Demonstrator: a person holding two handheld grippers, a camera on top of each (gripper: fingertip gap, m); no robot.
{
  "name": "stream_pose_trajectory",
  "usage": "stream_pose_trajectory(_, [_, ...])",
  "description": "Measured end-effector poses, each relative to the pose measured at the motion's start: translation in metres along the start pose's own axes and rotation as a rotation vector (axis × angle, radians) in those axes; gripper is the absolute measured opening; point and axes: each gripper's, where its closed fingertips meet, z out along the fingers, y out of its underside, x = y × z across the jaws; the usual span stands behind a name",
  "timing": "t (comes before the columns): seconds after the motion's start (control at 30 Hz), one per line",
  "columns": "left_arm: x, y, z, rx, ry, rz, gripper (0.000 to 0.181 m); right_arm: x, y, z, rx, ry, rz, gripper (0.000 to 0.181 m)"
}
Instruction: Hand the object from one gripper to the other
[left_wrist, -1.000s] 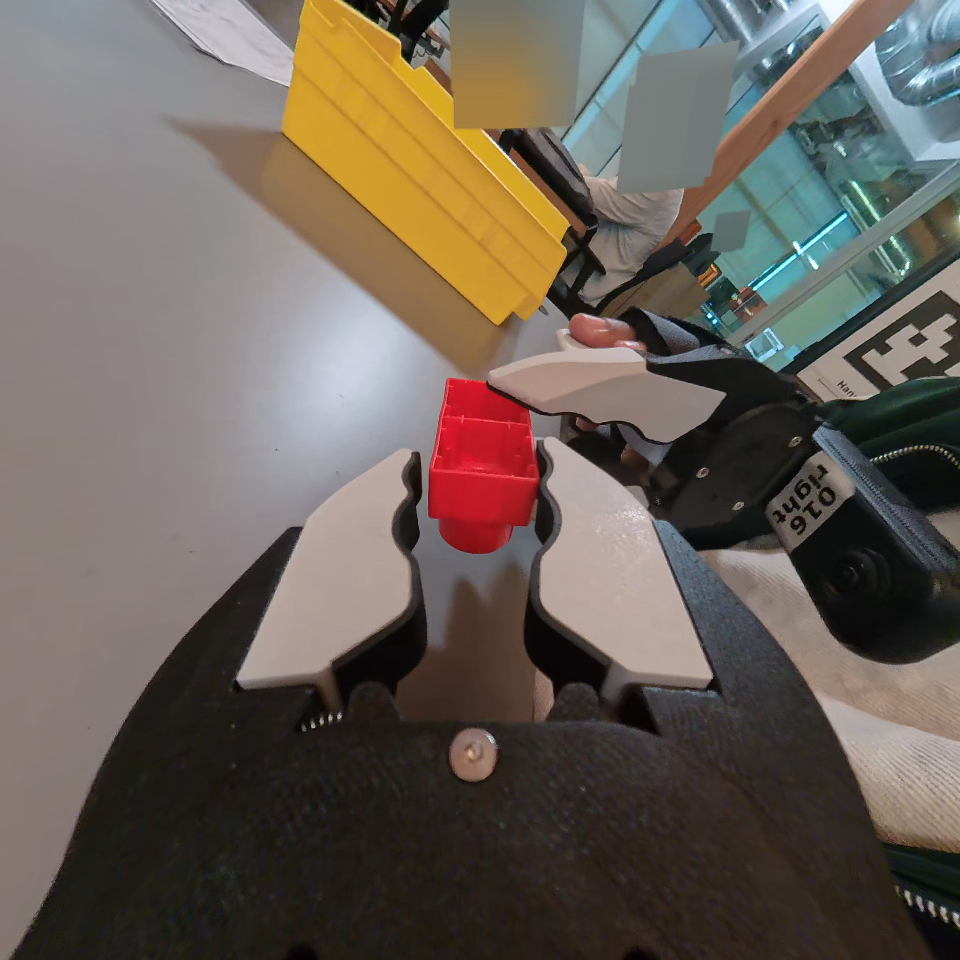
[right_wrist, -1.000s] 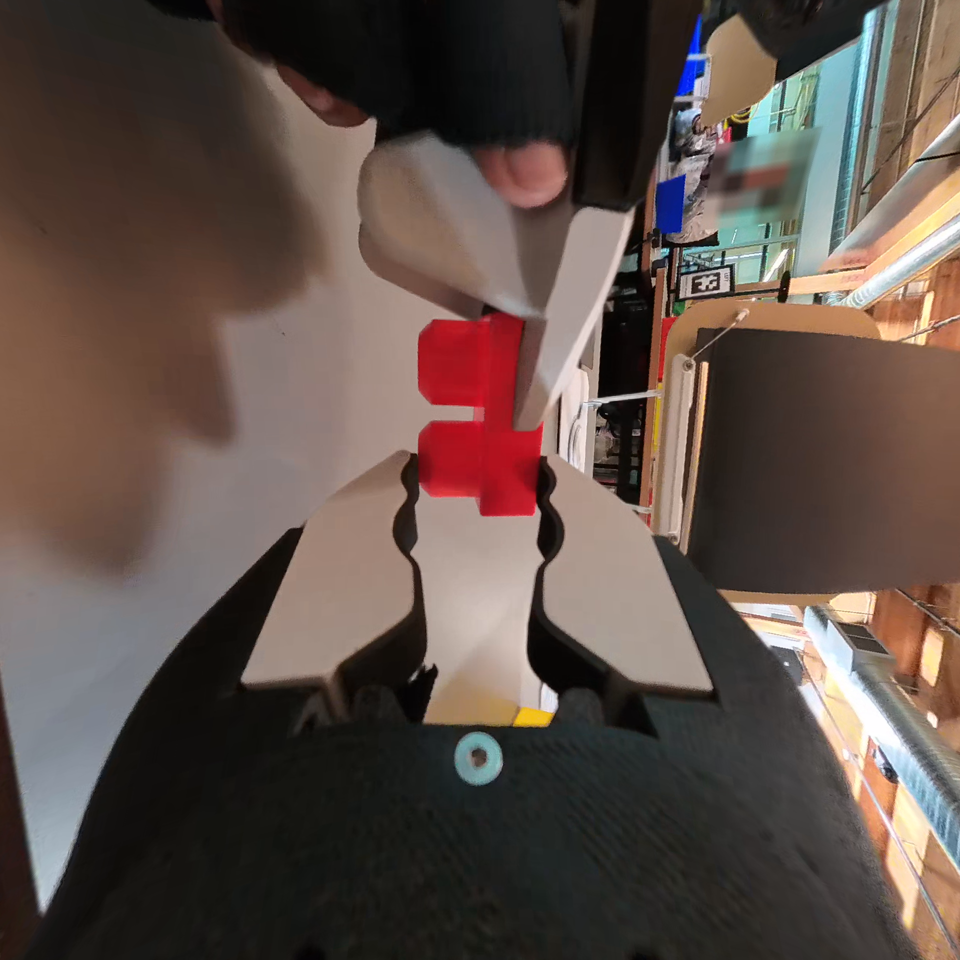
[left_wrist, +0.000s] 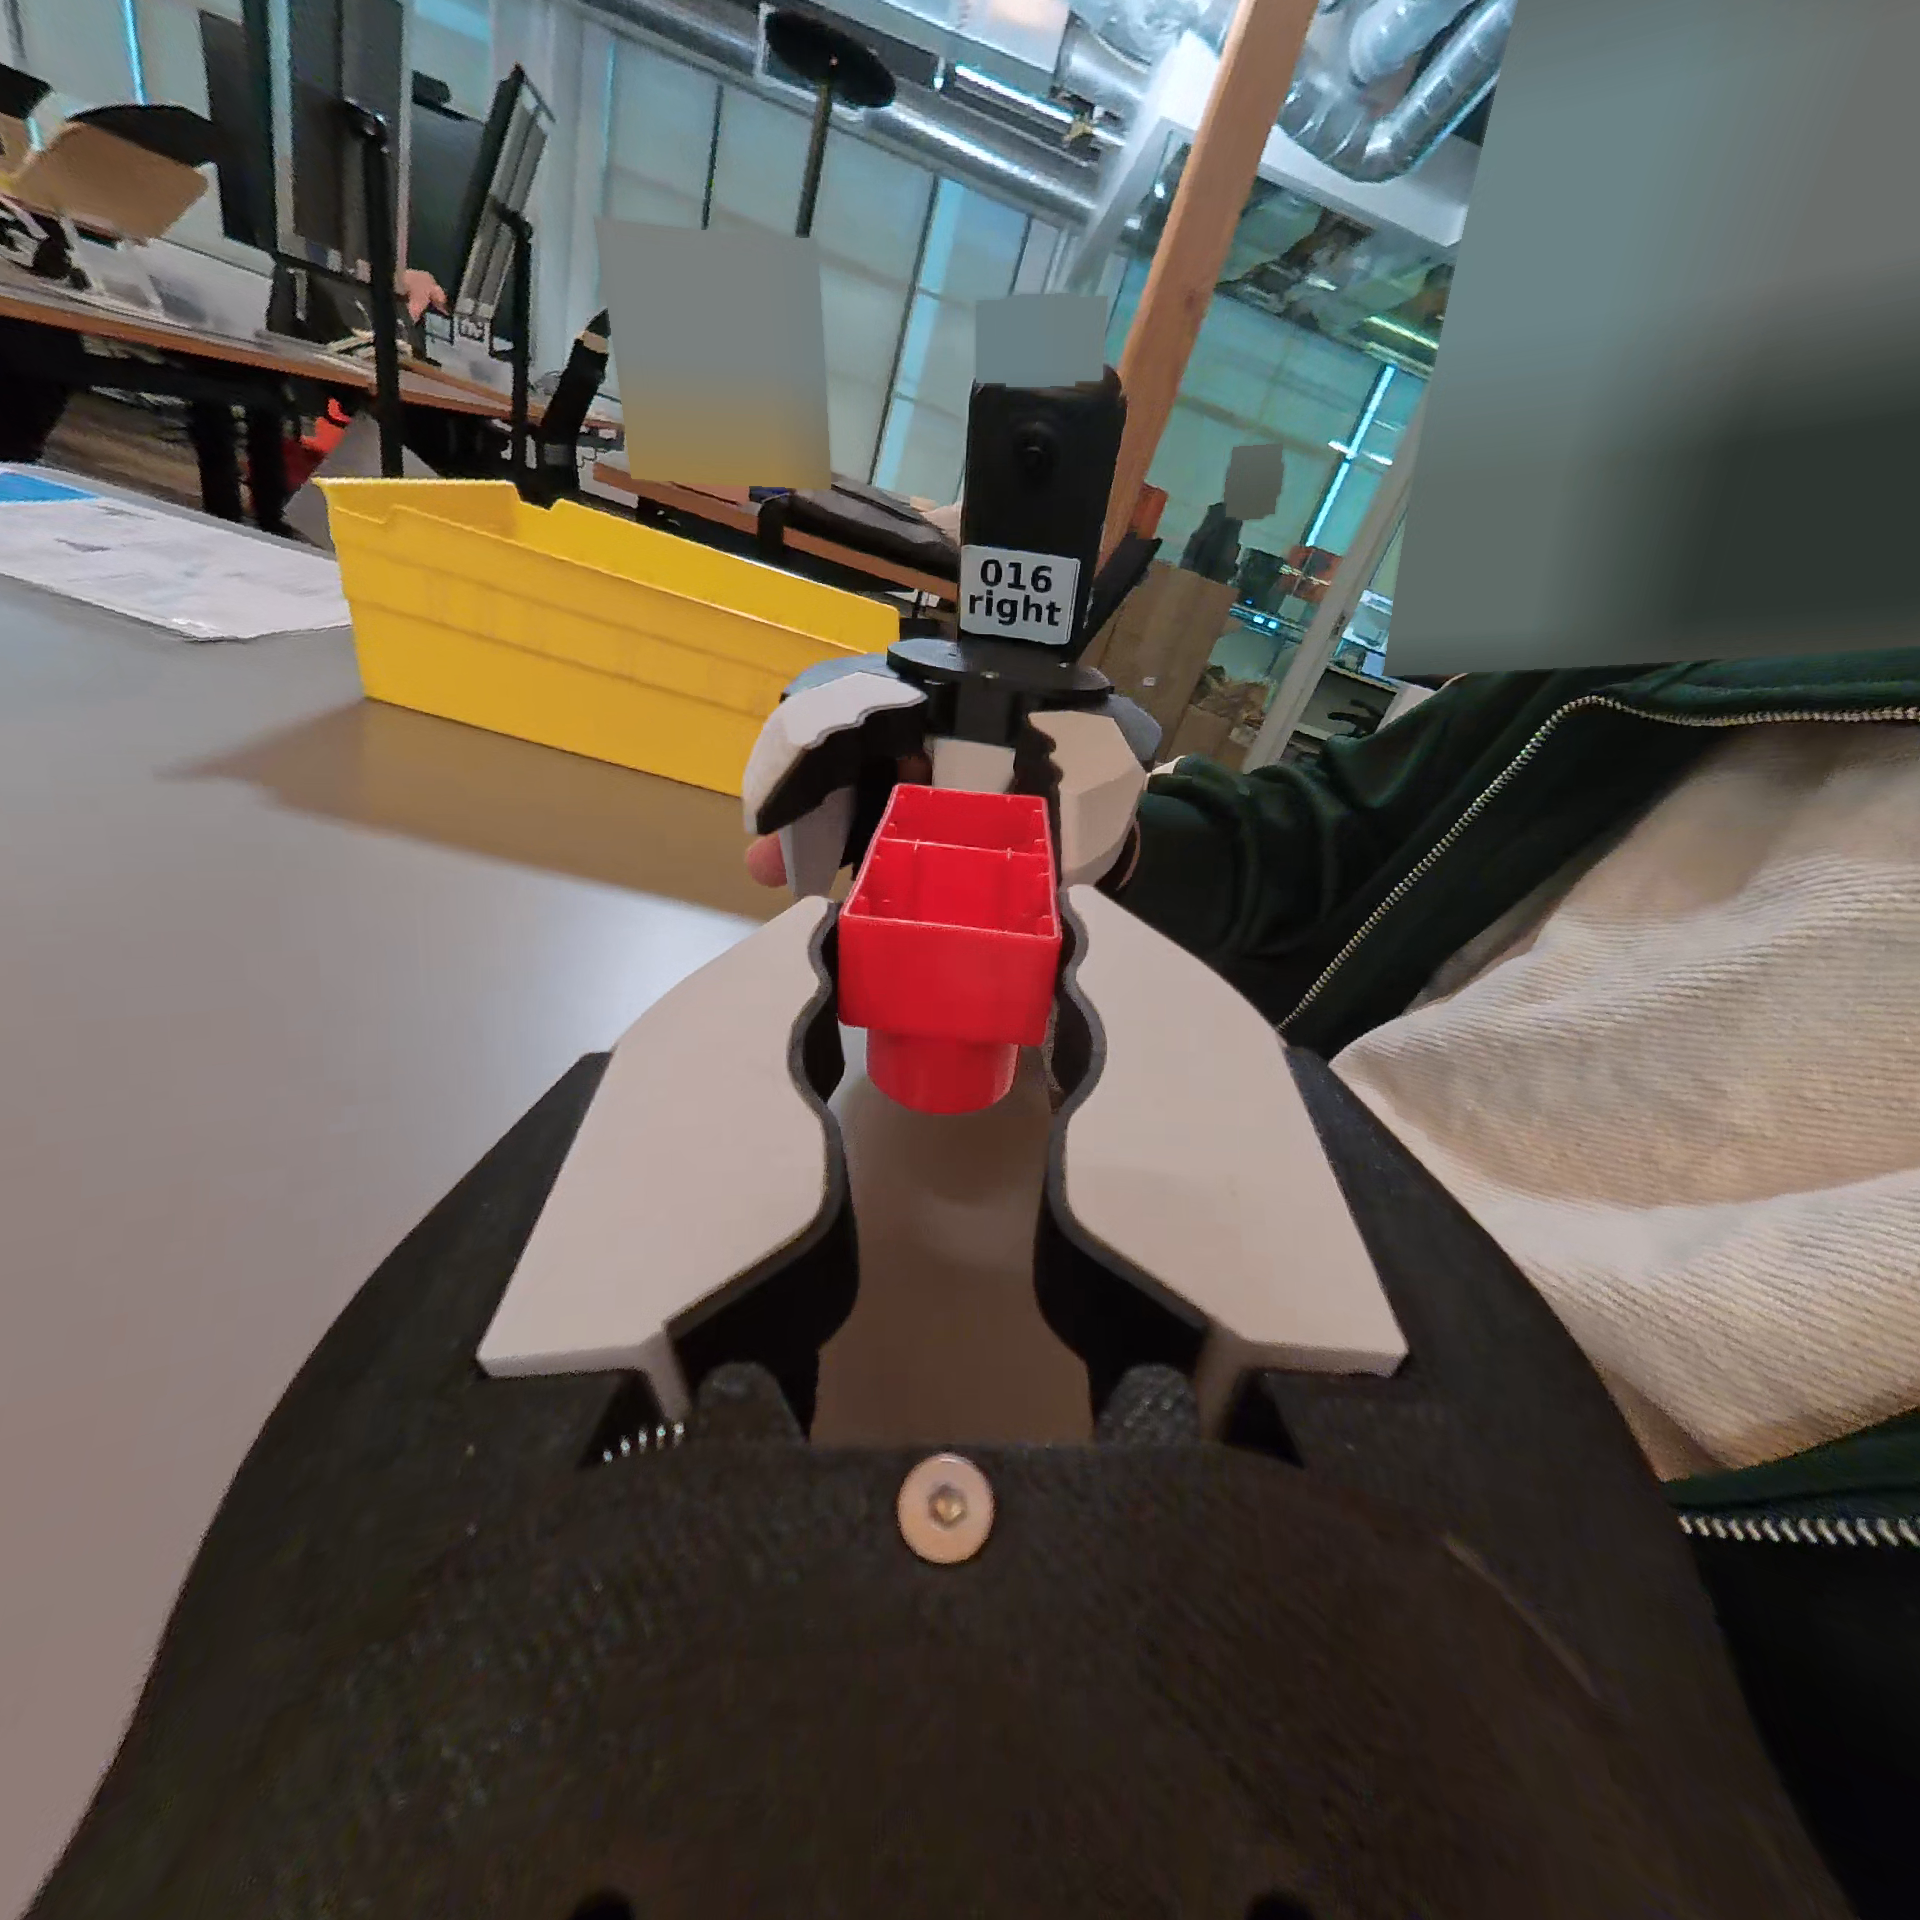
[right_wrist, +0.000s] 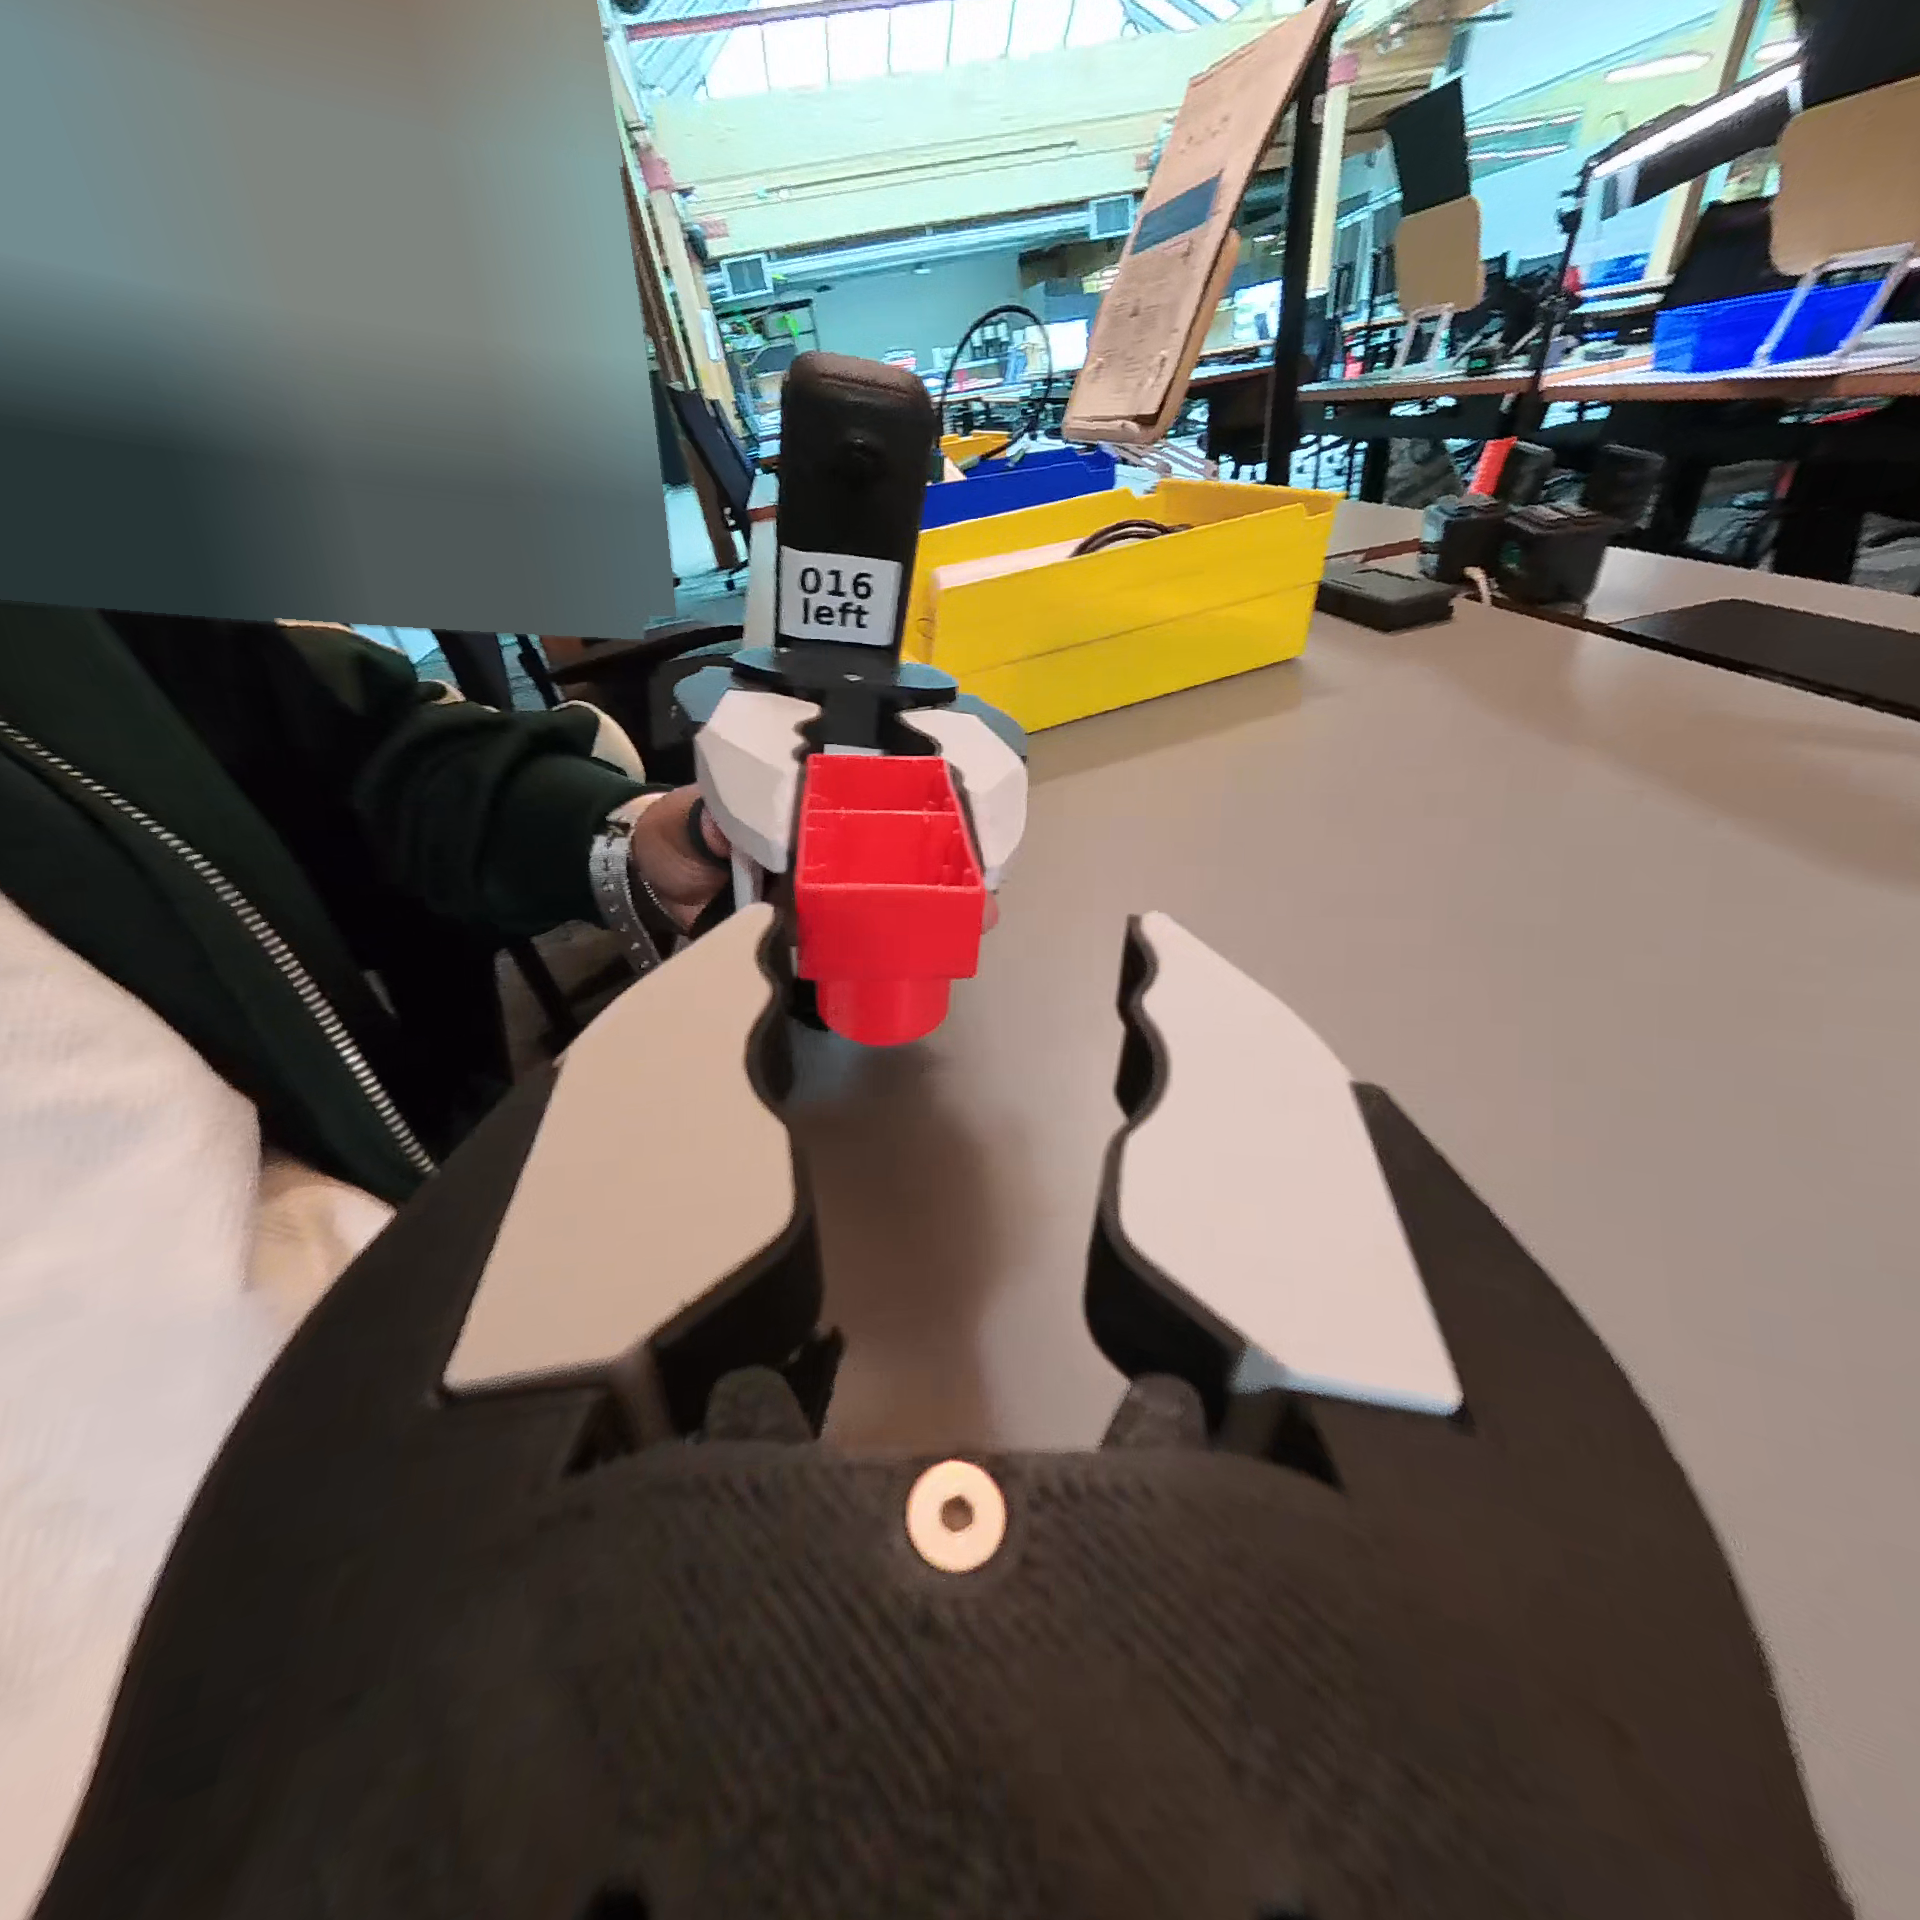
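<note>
Change: both grippers have swung level and face each other; a second ago they met at an angle.
Left gripper (left_wrist: 948, 925): fingers pinch the red block (left_wrist: 951, 940) at its sides.
Right gripper (right_wrist: 945, 935): fingers spread wide; the block sits beside its left finger (right_wrist: 665, 1122), clear of the other.
Block: held above the desk (left_wrist: 260, 987), near its front edge.
Yellow bin (left_wrist: 582, 634): farther back on the desk.

Setting: open-plan workshop or lab hall. Grey worktable (right_wrist: 1507, 883) with a yellow parts bin (right_wrist: 1122, 603); blue bins (right_wrist: 1756, 327) on benches further back. Monitors (left_wrist: 312, 135) on a long desk. Exposed silver ducts (left_wrist: 1382, 94) overhead, a wooden post (left_wrist: 1195, 260), glass partition walls (left_wrist: 904, 312).
</note>
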Motion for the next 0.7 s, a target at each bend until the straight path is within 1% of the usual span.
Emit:
stream_pose_trajectory(0.17, [0.002,0.002,0.002,-0.011,0.005,0.008,0.038,-0.014,-0.001,0.005,0.005,-0.05,-0.03,0.049])
stream_pose_trajectory(0.33, [0.006,0.004,0.004,-0.024,0.014,0.031,0.038,-0.019,-0.001,0.009,0.009,-0.059,-0.046,0.037])
stream_pose_trajectory(0.57, [0.007,0.002,0.004,-0.007,0.01,0.047,0.039,-0.02,-0.003,0.008,0.02,-0.056,-0.066,0.037])
stream_pose_trajectory(0.63, [0.005,0.001,0.005,0.004,-0.004,0.04,0.053,-0.02,-0.005,0.007,0.035,-0.058,-0.055,0.036])
stream_pose_trajectory(0.7, [0.003,0.0,0.005,0.012,-0.015,0.039,0.061,-0.017,-0.008,0.004,0.057,-0.056,-0.036,0.036])
